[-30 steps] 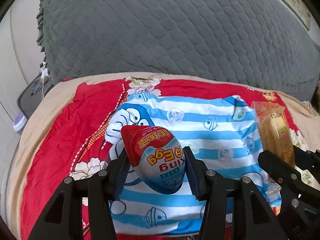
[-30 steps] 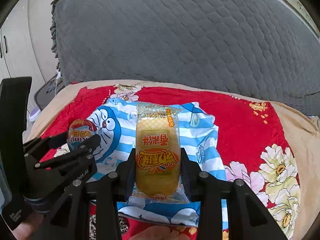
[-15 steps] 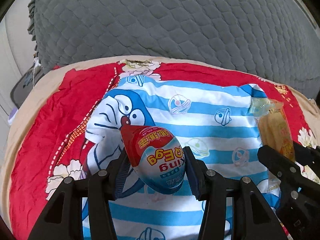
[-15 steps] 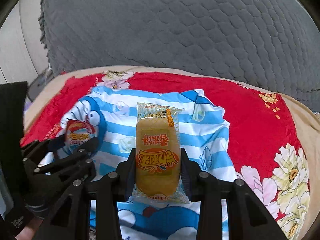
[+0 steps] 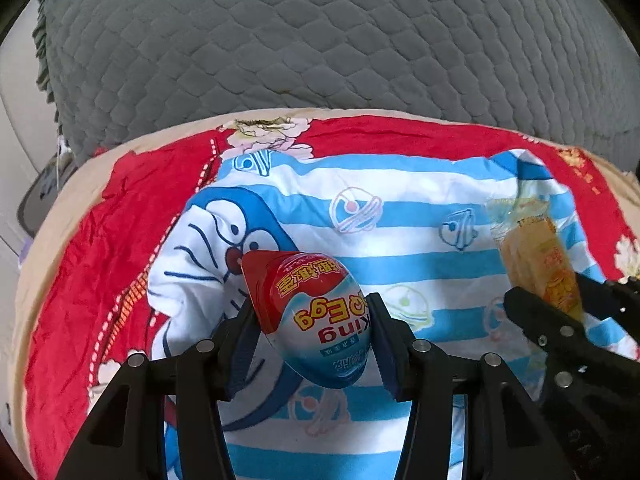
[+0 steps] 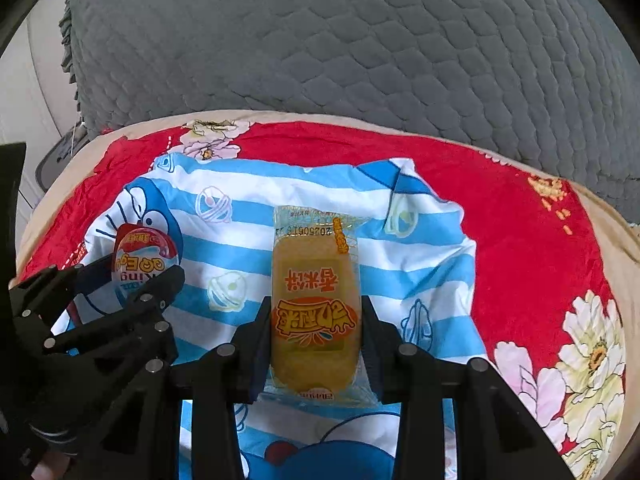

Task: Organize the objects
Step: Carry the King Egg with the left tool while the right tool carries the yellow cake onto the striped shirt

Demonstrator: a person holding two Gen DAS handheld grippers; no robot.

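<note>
Left gripper (image 5: 314,330): you are pinching the egg (image 5: 316,316) by its sides, pointed red end forward.
Right gripper (image 6: 314,334): you are pinching the snack pack (image 6: 314,300), long axis running forward along the fingers.
Drop spot: the striped cloth (image 5: 400,240) is lying below and ahead of both grippers; whether either item is touching it is unclear.
Views: the right view is showing the egg at your left; the left view is cutting off most of the pack.

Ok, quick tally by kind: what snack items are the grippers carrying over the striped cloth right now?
Egg-shaped toy candy: 1, in the left gripper
Yellow wrapped cake: 1, in the right gripper
Total: 2
</note>
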